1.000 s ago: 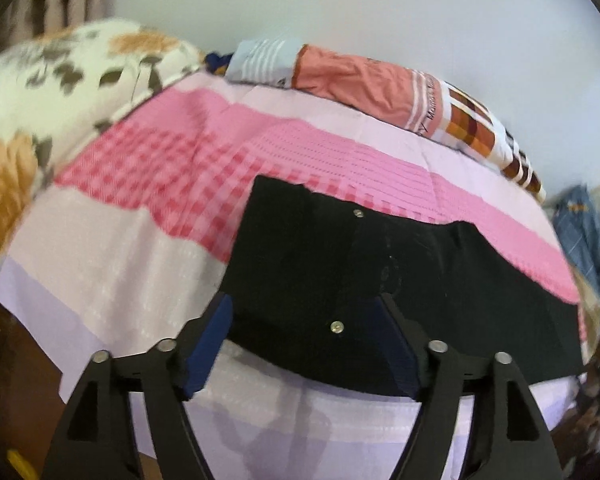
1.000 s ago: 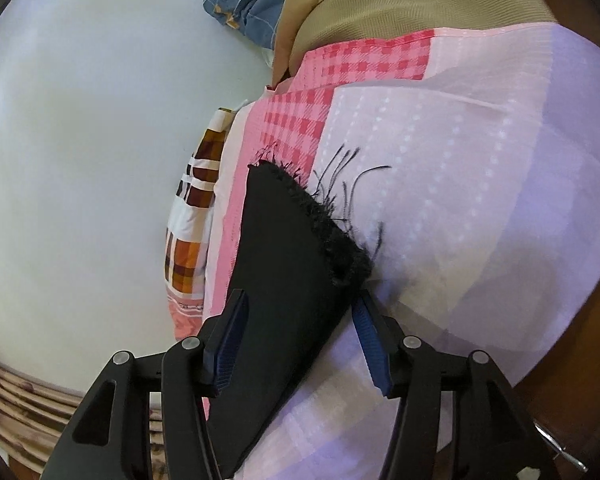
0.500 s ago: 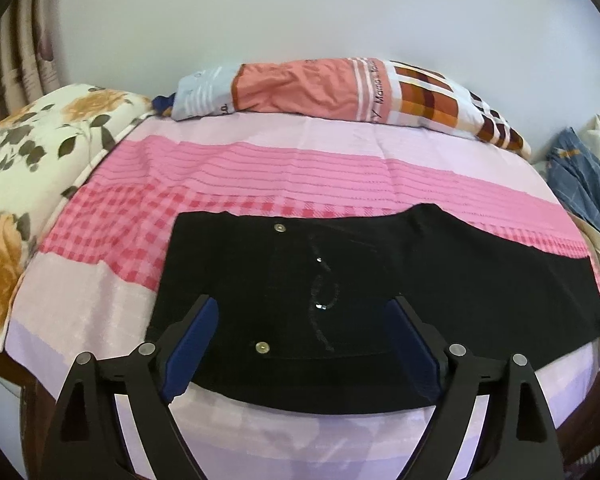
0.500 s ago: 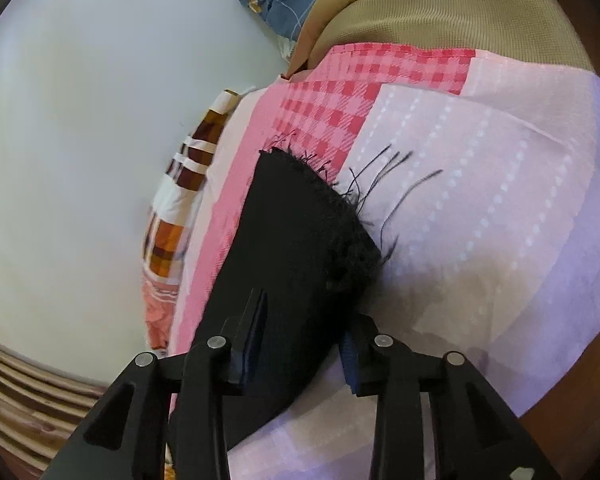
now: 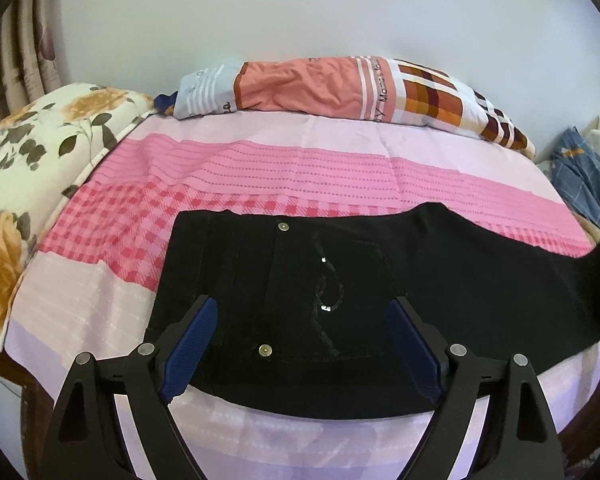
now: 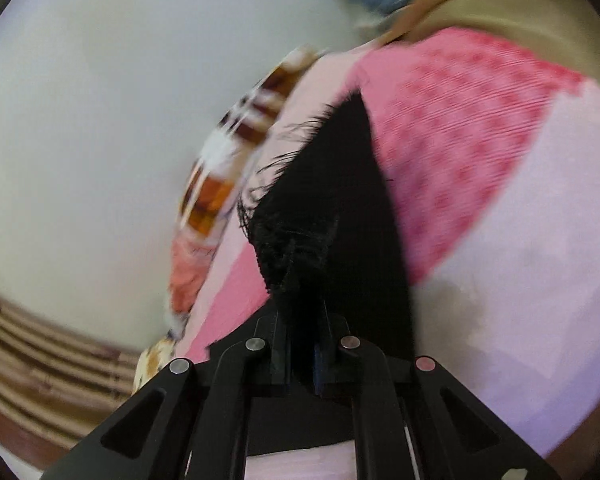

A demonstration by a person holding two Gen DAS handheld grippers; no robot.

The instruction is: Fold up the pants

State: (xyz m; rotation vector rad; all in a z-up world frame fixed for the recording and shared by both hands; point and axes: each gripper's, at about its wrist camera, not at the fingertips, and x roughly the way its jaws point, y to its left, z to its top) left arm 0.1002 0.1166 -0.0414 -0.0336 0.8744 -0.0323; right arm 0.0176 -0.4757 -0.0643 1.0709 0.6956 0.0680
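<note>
Black pants (image 5: 380,280) lie flat across the pink bedspread (image 5: 300,168), waist to the left, legs running right. Two metal studs and a sequin pattern show on the hip. My left gripper (image 5: 302,344) is open, its blue pads (image 5: 192,340) wide apart above the hip area, holding nothing. In the right wrist view my right gripper (image 6: 302,320) is shut on the frayed leg end of the pants (image 6: 332,200), which is lifted off the bedspread (image 6: 500,240). The view is blurred.
A floral pillow (image 5: 24,168) lies at the left. A long patchwork bolster (image 5: 340,88) lies along the white wall at the back. Blue checked clothes (image 5: 588,176) are piled at the right. The bed's front edge is below my left gripper.
My right gripper closed on the frayed leg end and lifted it, swinging the view. My left gripper turned right and pulled back over the hip, still open.
</note>
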